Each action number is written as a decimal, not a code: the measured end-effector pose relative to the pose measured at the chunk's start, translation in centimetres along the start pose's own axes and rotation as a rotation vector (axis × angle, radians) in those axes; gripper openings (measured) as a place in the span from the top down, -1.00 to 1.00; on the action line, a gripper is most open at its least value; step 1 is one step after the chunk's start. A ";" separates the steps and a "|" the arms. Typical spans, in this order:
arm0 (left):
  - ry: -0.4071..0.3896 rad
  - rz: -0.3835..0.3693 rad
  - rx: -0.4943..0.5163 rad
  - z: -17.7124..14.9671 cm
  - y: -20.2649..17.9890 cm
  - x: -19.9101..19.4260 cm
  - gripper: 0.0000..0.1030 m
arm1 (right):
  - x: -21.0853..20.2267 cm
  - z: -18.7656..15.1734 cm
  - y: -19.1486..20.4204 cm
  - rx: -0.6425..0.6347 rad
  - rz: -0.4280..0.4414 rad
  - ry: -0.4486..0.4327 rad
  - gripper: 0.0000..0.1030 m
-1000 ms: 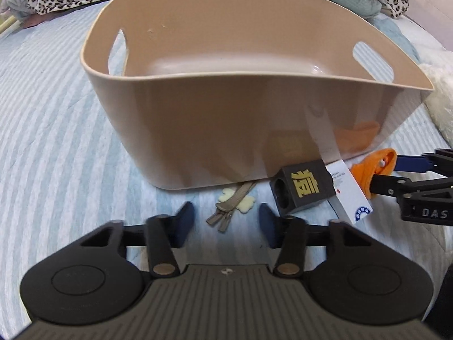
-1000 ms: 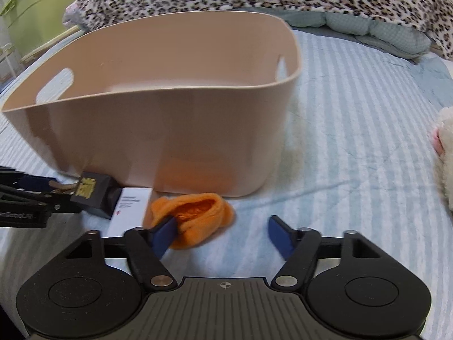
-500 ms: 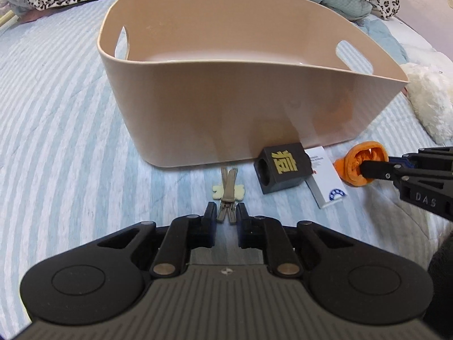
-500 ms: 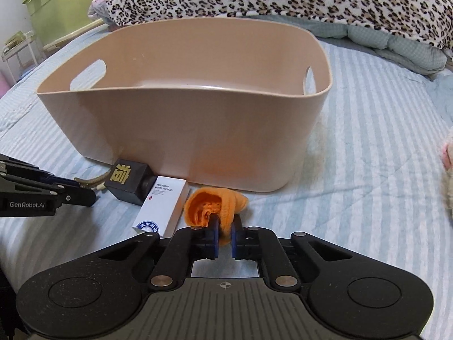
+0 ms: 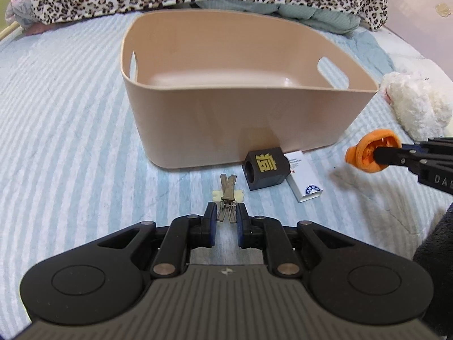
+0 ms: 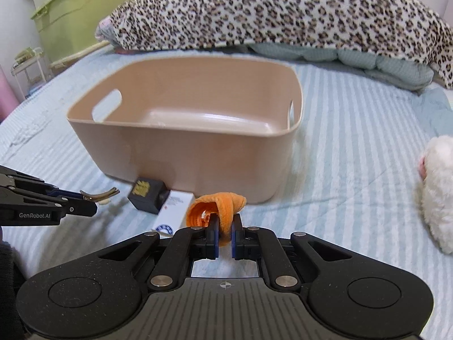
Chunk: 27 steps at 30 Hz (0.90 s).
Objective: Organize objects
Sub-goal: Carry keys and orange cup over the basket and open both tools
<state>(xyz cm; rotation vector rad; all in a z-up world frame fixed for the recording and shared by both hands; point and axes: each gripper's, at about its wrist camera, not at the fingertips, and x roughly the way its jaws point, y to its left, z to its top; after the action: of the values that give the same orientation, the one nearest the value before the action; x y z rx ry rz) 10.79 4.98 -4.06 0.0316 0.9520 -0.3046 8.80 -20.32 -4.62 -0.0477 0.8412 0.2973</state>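
A beige plastic bin (image 5: 243,130) with handle holes stands empty on the striped bed; it also shows in the right wrist view (image 6: 192,153). My left gripper (image 5: 225,218) is shut on a taupe hair clip (image 5: 226,195) and holds it above the bed. My right gripper (image 6: 225,228) is shut on an orange sock (image 6: 223,206), lifted off the bed; the sock also shows in the left wrist view (image 5: 368,153). A black cube with a gold character (image 5: 266,168) and a white card box (image 5: 305,181) lie in front of the bin.
A white fluffy toy (image 6: 437,187) lies to the right of the bin. A leopard-print blanket (image 6: 269,14) and teal quilt (image 6: 382,65) are behind the bin. A green storage box (image 6: 76,14) stands beyond the bed at the far left.
Both grippers closed on their items and lifted: left on the hair clip, right on the orange sock. Both pulled up and back from the bin.
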 end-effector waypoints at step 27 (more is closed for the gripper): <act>-0.261 0.063 0.042 10.7 -1.6 -4.9 0.70 | -2.6 11.0 -1.0 0.013 -0.020 -0.246 0.86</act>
<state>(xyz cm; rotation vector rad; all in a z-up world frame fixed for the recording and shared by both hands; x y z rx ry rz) 16.24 2.88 6.32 0.0581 0.6843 -0.2634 15.49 -20.13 4.59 -0.0072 0.5981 0.2729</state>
